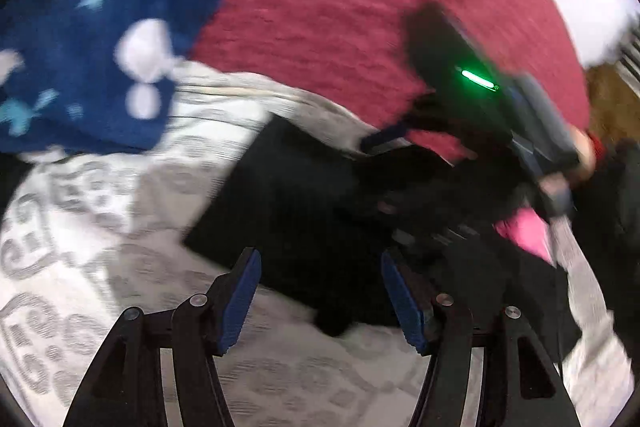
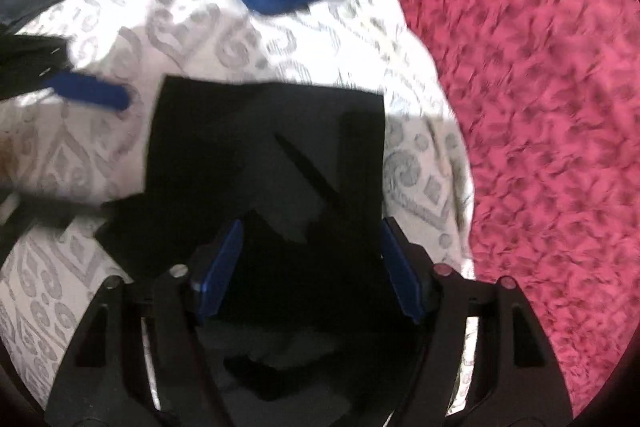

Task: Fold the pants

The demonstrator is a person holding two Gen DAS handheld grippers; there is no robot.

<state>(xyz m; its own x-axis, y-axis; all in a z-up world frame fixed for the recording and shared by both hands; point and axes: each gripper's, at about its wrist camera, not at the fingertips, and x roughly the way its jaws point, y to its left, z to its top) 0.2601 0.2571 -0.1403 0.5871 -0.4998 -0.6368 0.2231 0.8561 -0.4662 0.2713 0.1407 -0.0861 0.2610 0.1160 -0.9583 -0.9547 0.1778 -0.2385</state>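
Note:
Black pants (image 1: 304,195) lie folded into a flat rectangle on a white sheet with grey patterns (image 1: 100,227). My left gripper (image 1: 320,301) hovers open over the pants' near edge, with nothing pressed between its blue pads. In the right wrist view, my right gripper (image 2: 312,267) points steeply down over the pants (image 2: 264,131). Its jaws stand wide apart above the cloth and its pads do not press it. One blue finger (image 1: 384,138) of the right gripper reaches the pants' far edge. A blue finger (image 2: 88,93) of the left gripper shows at the left.
A dark blue blanket with white shapes (image 1: 80,39) lies past the pants, partly on the sheet (image 2: 100,167). A red fuzzy blanket (image 2: 540,107) covers the area to the right. A hand (image 1: 580,151) holds the right gripper. Something pink (image 1: 524,231) lies at the right.

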